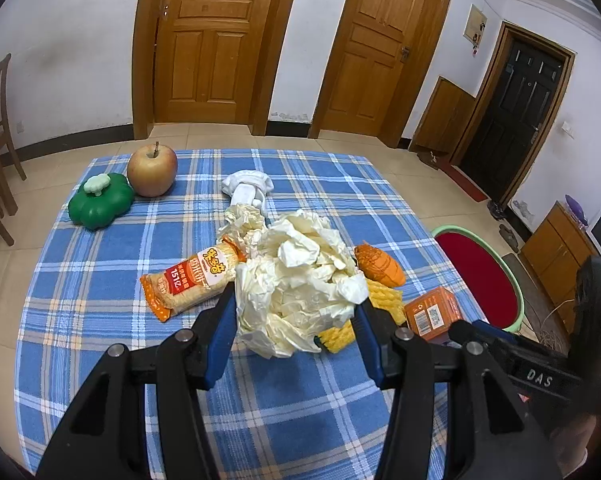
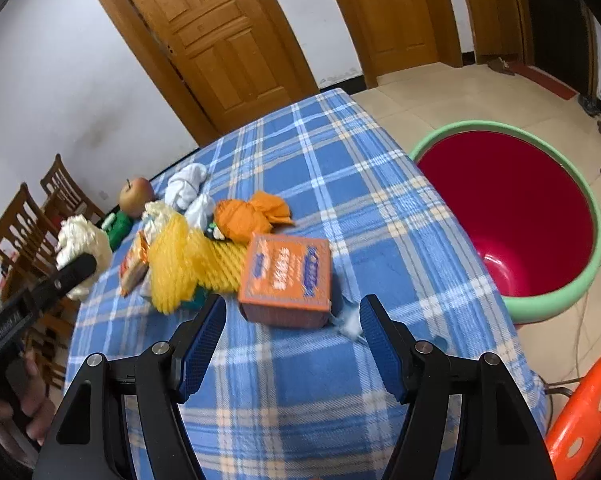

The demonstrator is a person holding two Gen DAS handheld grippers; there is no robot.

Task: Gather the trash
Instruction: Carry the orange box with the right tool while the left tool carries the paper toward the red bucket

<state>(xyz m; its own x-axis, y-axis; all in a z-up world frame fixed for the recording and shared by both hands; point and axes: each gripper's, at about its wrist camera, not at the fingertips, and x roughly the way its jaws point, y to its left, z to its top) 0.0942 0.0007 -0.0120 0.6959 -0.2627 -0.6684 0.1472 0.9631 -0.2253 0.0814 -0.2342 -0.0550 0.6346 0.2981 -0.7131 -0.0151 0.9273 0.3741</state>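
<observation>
— Jaws first: how do they stand?
— Left gripper (image 1: 296, 312) pinches the crumpled paper wad (image 1: 300, 276), seemingly lifted off the table (image 1: 100, 360). Right gripper (image 2: 292, 320) is spread, the orange box (image 2: 286, 276) just ahead between its tips.
— Which step?
— Paper looks ready to carry; the basin (image 2: 556, 300), right of the right jaws, seems the likely drop. Closing on the box looks next.
— Counts?
— One box, one snack packet (image 1: 192, 280), one yellow foam net (image 2: 188, 264), one apple (image 1: 152, 172), one basin.
</observation>
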